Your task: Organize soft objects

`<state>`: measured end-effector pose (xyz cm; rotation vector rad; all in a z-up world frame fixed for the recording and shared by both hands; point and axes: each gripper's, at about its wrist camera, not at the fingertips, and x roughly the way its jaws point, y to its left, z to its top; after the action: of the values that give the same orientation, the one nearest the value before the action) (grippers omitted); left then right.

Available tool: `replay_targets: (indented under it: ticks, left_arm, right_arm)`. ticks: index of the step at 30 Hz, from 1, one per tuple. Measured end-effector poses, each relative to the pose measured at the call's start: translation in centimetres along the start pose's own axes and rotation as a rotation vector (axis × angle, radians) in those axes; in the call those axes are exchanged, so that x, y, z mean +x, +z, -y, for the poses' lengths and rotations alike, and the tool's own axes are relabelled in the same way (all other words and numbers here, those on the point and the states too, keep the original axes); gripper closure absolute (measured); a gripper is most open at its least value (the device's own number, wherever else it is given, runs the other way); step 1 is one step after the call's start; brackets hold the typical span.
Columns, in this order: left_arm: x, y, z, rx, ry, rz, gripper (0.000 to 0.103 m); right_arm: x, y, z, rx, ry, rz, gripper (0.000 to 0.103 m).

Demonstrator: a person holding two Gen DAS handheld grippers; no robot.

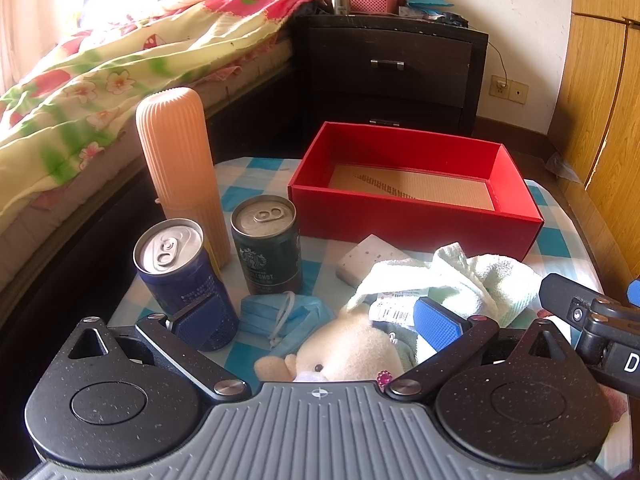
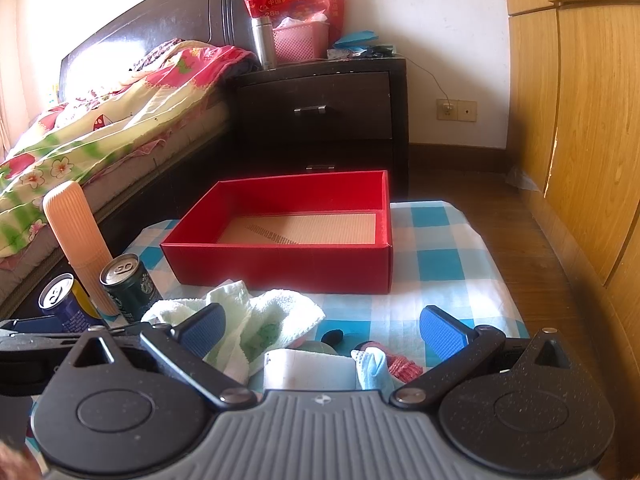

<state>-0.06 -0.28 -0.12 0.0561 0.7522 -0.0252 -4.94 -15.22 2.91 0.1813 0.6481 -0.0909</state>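
The desk (image 1: pixel 256 176), under a blue-and-white checked cloth, fills the middle of both views, probably so that everything to be sorted sits within reach of both hands. At centre right of the left wrist view the red box (image 1: pixel 416 224) stands empty and open-topped just behind the clutter; it looks like the bin meant for the soft things. In the lower right, the pale green towel (image 1: pixel 480 276) lies crumpled, touching the box's front wall. At the bottom centre the cream plush toy (image 1: pixel 352 352) lies between the wide-spread fingers of the left gripper (image 1: pixel 320 320), which grips nothing; that placement suggests the toy is the first pick. The blue face mask (image 1: pixel 276 316) lies flat just left of the toy.

The hard things keep to the left: the tall ribbed peach bottle (image 1: pixel 180 168), the dark blue can (image 1: pixel 180 268) and the green coffee can (image 1: pixel 266 244), all upright, likely to be left alone. A grey soap-like block (image 1: pixel 368 258) rests between cans and towel.

In the right wrist view the right gripper (image 2: pixel 320 326) is also fully spread and empty, low over the towel's near edge.
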Motion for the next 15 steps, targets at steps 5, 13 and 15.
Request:
replay_targets:
  ticks: [5, 13, 15]
  left_arm:
    - [-0.08, 0.07, 0.08, 0.006, -0.005, 0.0, 0.005]
    - [-0.14, -0.13, -0.18, 0.012, -0.013, -0.019, 0.005]
    - [-0.16, -0.26, -0.21, 0.024, -0.009, -0.013, 0.005]
  right_arm:
    - [-0.05, -0.04, 0.0, 0.0, 0.007, 0.003, 0.018]
    - [-0.47, -0.27, 0.39, -0.011, 0.019, 0.011, 0.018]
    - [-0.52, -0.3, 0.57, -0.006, 0.025, 0.0, 0.018]
